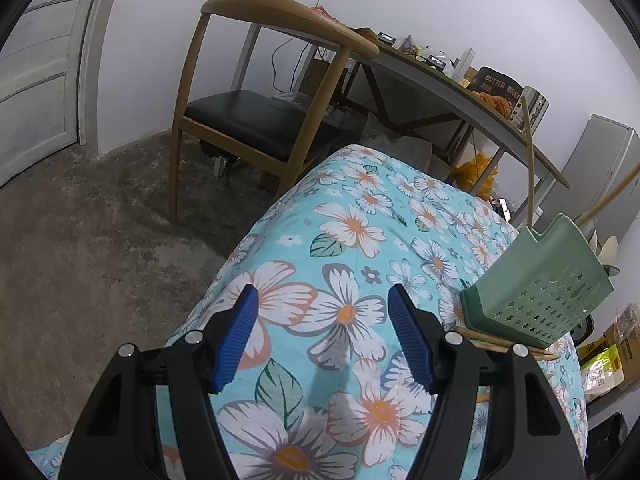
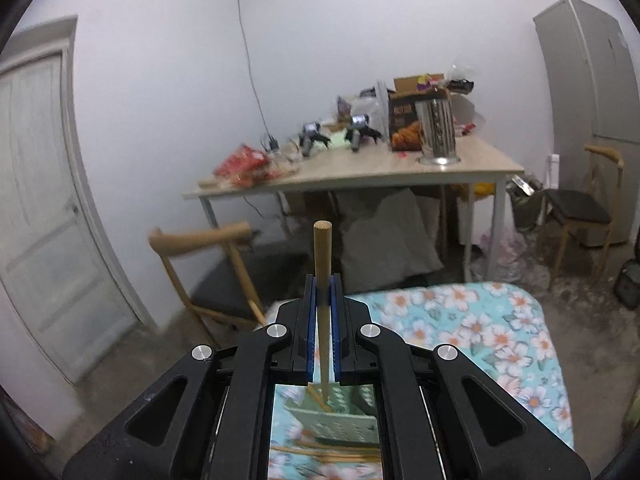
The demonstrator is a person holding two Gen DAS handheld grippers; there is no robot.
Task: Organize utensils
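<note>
**Chopstick pinched upright, holder below: the drop could miss**

The right tool [image 2: 324, 292] is closed on a single wooden chopstick [image 2: 322, 256], its blunt end standing above the blue pads and its lower end showing beneath them, over the green perforated utensil holder [image 2: 340, 420]. The pinch is narrow and sits on a smooth round stick, so the stick could swivel or slide between the pads. If it tilts, the tip may strike the holder's rim rather than go inside. In the left wrist view the holder [image 1: 536, 288] looks light and stands on soft cloth, so a knock could well tip it. More chopsticks [image 1: 504, 346] lie loose at its foot and could roll.

The left tool [image 1: 324, 336] hangs half open over the cloth with nothing between its pads, well aside of the holder and not steadying it.

The surface is a bench under a turquoise floral cloth [image 1: 360, 232], which gives little firm footing. Around it are a rough concrete floor, a wooden chair [image 1: 256, 120], a cluttered table [image 2: 360, 172], a white door and a fridge.
</note>
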